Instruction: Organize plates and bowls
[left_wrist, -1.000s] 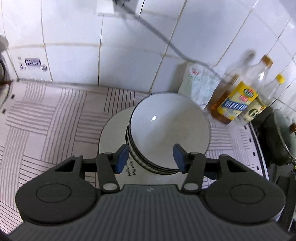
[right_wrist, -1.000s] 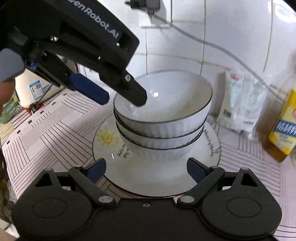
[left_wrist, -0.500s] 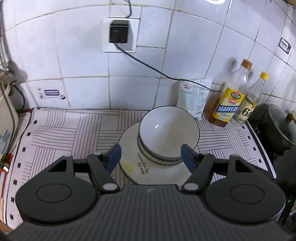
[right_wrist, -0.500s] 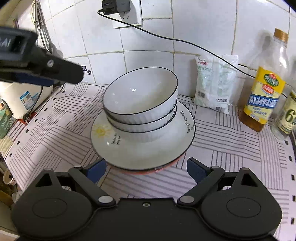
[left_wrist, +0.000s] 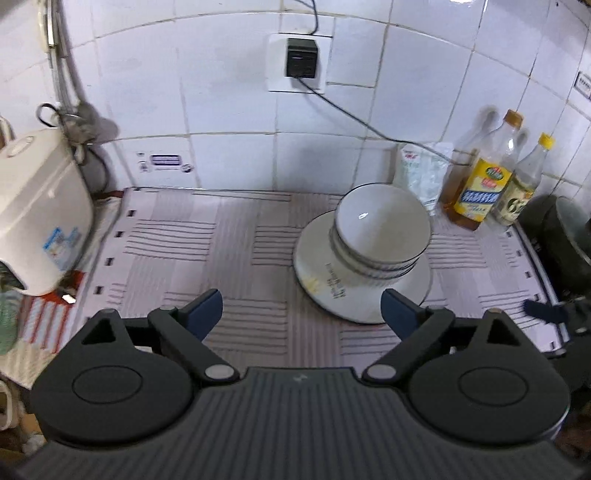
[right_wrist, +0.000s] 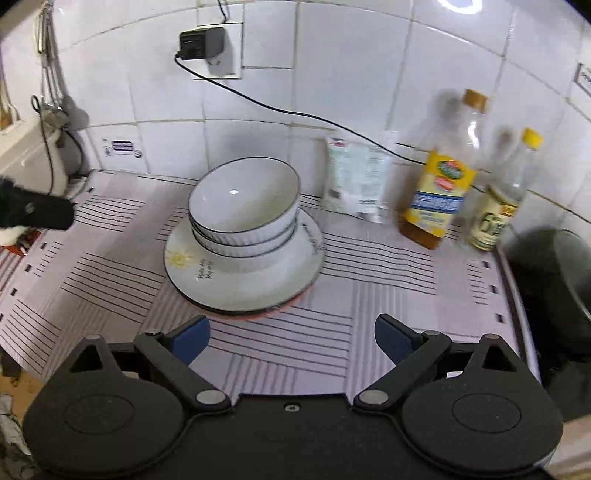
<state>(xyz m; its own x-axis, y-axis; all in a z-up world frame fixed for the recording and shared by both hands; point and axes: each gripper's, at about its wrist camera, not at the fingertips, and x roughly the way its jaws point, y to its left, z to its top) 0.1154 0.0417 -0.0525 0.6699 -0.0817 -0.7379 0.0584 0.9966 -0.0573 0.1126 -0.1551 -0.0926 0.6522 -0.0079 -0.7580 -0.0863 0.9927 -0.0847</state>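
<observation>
Both tools (left_wrist: 301, 310) (right_wrist: 291, 338) empty, left spreading; plate (right_wrist: 207, 275) script, perhaps "Hello", too blurred to read

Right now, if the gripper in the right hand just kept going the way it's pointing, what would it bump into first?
Probably the plate under the stacked bowls; the open right gripper aims at it, though depth is uncertain.

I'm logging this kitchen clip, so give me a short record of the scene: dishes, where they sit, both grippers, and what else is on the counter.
dishes: three bowls nested, on a white plate with a pink plate beneath
surface: striped mat
left gripper: jaws opening, nothing between them
right gripper: open, empty
behind stack: packet, two bottles
left side: white appliance
wall: plugged-in adapter
</observation>
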